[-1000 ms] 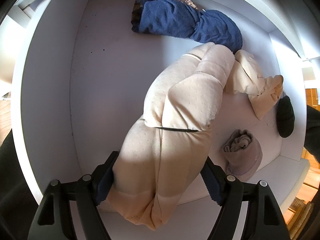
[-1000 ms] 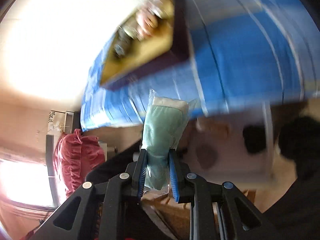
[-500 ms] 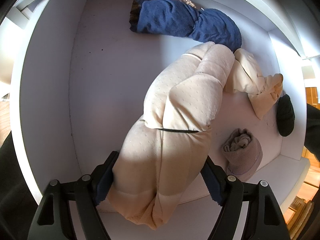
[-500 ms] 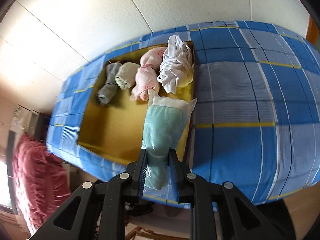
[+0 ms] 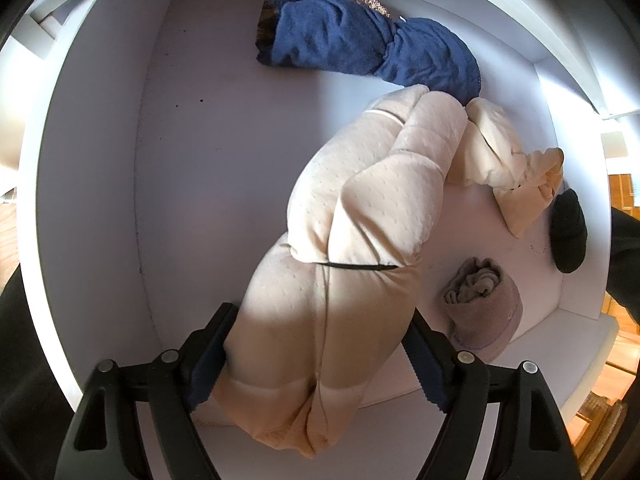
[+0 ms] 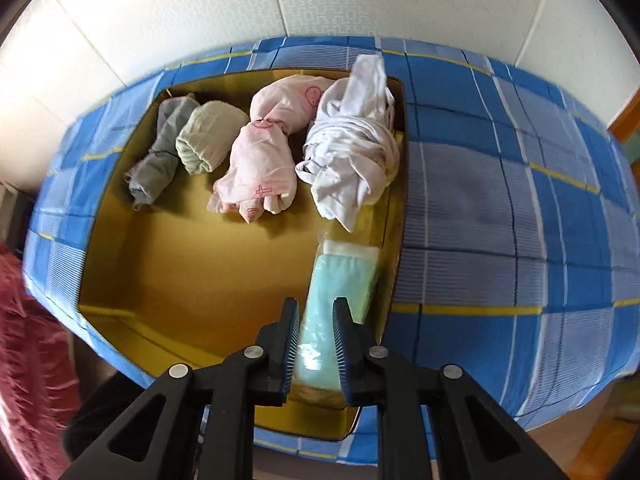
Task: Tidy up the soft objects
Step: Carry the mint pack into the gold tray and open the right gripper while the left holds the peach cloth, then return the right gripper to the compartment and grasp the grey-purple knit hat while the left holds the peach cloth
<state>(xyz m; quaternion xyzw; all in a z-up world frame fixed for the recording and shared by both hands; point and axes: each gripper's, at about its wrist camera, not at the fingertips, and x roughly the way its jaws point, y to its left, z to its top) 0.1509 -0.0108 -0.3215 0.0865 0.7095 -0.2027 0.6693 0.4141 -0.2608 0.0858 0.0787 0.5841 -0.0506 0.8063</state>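
Observation:
My left gripper is shut on a big cream quilted bundle and holds it over a white compartment. My right gripper is shut on a mint-green cloth in a clear plastic bag, low inside a yellow box near its right wall. In the box lie a grey roll, a pale green roll, a pink bundle and a white bundle.
The white compartment also holds a navy bundle, a smaller cream bundle, a black item and a taupe roll. The yellow box sits on a blue checked bedcover. A red fluffy thing is at the left.
My right gripper has swung round to face the yellow box and moved down into it with the bagged cloth. The left gripper and its cream bundle have hardly moved.

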